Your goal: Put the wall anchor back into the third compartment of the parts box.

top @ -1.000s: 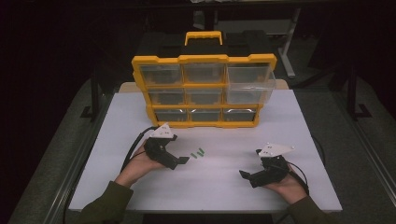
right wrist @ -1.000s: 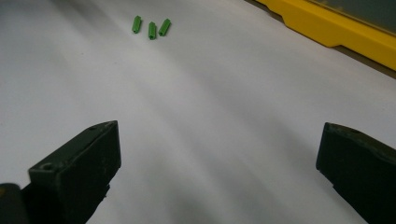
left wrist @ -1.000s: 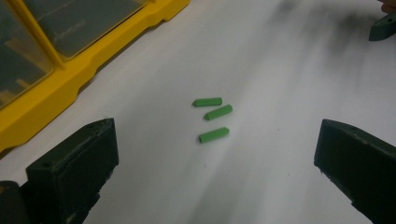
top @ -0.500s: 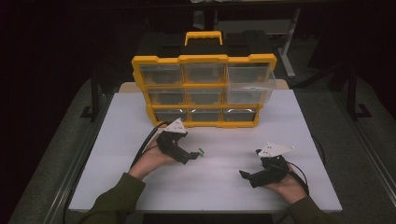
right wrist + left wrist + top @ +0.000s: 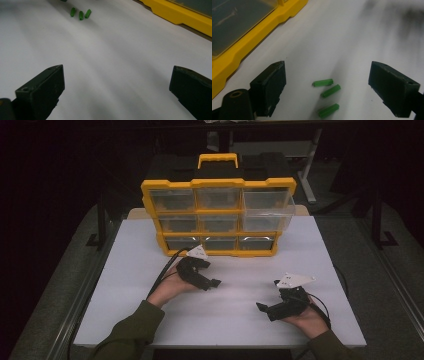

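High view: fixed above the near edge of the white table point(image 5: 150, 245), facing forward and down toward the yellow drawer box point(image 5: 218, 215) at the far side.
Left gripper view: low, close to the table just in front of the box point(image 5: 249, 42), over three green plugs point(image 5: 327, 96).
Right gripper view: low, farther from the box point(image 5: 180, 15); shares the same plugs point(image 5: 80, 13) and box edge.

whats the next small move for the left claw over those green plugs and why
Probably ease the left claw down and finish closing on one plug, likely the nearest green plug. Its jaws have just been closing but stand wide apart, with all three green plugs lying loose on the white table between them, none touched yet.
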The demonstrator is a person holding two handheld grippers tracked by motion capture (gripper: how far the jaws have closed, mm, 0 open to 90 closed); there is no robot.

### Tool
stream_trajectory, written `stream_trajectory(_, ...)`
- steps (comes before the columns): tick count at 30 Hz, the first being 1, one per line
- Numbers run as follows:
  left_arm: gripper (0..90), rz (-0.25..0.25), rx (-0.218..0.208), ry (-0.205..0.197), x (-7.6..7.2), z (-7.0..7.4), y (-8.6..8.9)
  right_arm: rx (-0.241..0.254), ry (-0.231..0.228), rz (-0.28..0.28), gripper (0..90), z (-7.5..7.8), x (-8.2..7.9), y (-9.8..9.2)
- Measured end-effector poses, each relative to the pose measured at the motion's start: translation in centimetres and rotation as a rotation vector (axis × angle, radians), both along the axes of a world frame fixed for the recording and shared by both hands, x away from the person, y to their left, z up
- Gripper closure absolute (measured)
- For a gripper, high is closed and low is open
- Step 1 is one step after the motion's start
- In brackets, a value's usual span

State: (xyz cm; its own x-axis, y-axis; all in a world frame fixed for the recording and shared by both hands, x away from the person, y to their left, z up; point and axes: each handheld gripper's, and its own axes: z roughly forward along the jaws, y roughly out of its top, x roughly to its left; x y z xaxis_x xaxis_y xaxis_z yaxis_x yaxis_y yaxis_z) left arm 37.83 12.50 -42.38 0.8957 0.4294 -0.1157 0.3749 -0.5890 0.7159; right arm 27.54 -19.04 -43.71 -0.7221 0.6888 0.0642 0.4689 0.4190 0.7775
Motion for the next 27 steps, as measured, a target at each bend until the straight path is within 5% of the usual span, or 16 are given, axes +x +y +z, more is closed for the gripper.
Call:
stream_trajectory(19,47.0,0.02,0.041,0.019,0.2,-1.9,-1.1,-0.005,0.001,0.0,0.0,0.0,0.0,0.0)
stream_trajectory(27,55.5,-0.003,0.088,-0.025,0.0,-2.1,-1.4,-0.006,0.001,0.0,0.0,0.0,0.0,0.0)
